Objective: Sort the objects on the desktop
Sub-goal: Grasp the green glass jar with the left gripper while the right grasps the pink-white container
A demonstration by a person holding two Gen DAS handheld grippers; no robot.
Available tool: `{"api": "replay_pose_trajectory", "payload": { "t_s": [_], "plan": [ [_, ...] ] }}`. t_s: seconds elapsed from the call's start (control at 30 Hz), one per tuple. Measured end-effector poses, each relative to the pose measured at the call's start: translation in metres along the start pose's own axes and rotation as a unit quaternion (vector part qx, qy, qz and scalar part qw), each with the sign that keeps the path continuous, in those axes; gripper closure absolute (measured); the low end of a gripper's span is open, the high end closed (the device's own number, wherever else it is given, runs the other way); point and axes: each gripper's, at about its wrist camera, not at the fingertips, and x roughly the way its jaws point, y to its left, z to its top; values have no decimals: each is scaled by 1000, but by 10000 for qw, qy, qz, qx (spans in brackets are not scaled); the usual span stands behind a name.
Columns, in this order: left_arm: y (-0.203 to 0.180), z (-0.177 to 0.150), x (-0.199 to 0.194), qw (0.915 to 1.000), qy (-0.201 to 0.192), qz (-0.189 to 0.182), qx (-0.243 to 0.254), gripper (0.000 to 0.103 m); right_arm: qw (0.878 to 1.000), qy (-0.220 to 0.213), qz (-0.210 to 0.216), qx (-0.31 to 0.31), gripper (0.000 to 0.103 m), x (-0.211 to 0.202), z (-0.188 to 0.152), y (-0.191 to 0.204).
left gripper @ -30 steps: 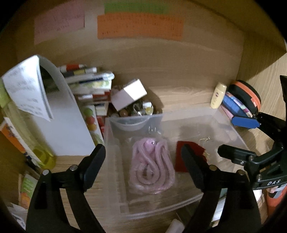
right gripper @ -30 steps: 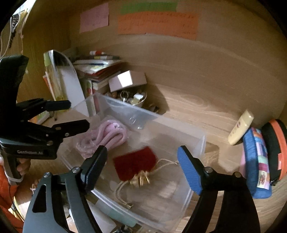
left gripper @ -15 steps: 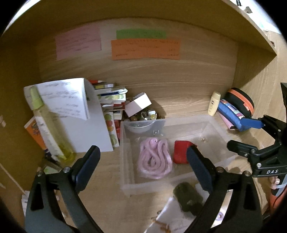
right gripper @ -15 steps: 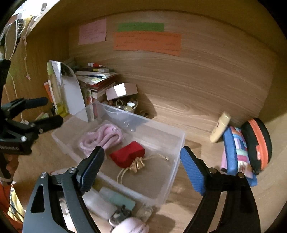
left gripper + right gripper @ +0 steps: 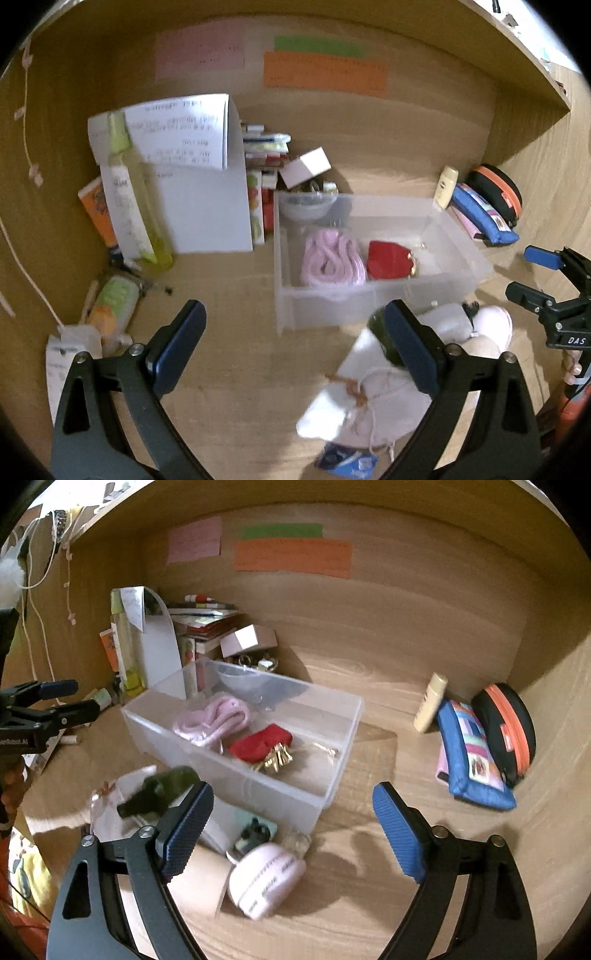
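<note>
Wooden back wall [image 5: 406, 602] | pink note [image 5: 194, 539], green strip [image 5: 282, 530] and orange note [image 5: 293, 558] stuck on it | pale cord [image 5: 26, 136] hangs down left side panel

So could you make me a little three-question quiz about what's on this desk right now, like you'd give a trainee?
1. True or false: the clear plastic bin holds a coiled pink cord and a red pouch.
2. What leans at the right side of the desk beside the blue pencil case? A) a black case with an orange zip B) a green mug C) a stapler
3. Is either the left gripper or the right gripper holding anything?

Key:
1. True.
2. A, the black case with an orange zip.
3. No; both stand open, with nothing between their pads.
</note>
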Motion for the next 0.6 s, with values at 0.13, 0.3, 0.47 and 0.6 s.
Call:
{"api": "replay_pose_trajectory", "payload": {
  "t_s": [0.13, 0.3, 0.47, 0.6],
  "plan": [
    [-8, -9, 2, 9998, 127, -101, 96, 5, 9998, 145, -42, 112, 16, 0, -16, -7],
    [-32, -10, 16, 9984, 295, -311, 371, 5, 9990, 372, -46, 253, 16, 5, -35, -15],
    [-49, -5, 45, 9962, 622, -456, 393, 5, 9983, 460, 78, 347, 16, 11, -44, -18],
    [-55, -6, 67, 9944, 906, -444, 328, 5, 9972, 495, 320, 467, 16, 18, -44, -18]
  ]
}}
